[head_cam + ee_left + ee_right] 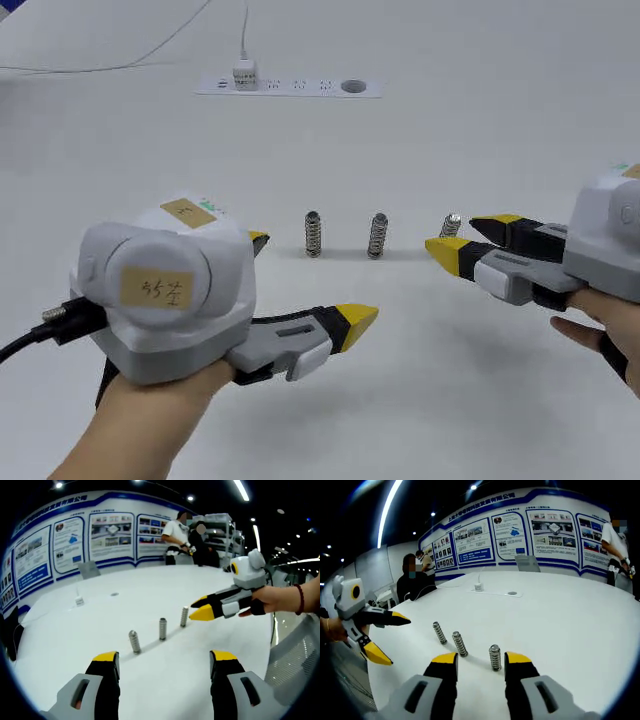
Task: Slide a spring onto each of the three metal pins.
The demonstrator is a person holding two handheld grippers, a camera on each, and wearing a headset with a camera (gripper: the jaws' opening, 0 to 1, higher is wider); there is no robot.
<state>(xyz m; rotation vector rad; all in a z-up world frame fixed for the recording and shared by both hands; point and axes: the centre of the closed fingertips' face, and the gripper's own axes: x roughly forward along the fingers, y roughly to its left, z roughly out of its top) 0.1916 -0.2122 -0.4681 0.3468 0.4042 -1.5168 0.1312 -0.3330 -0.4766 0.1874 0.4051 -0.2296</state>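
Head view: three springs [377, 235] stand upright in a row on the table [420, 380]. The left gripper [310, 280] hangs short of them, jaws spread wide and empty. The right gripper [466, 237], jaws parted, has its tips at the end spring [450, 225]. Left gripper view: the row runs beyond the spread jaws, with the right gripper's tips beside the end spring. Right gripper view: the end spring stands at the gap between the parted jaws, ungripped.

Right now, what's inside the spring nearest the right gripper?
That spring stands upright on the table at the right gripper's open jaws. Its coils hide whatever runs down inside; a pin cannot be confirmed. Only a rounded metal top shows.
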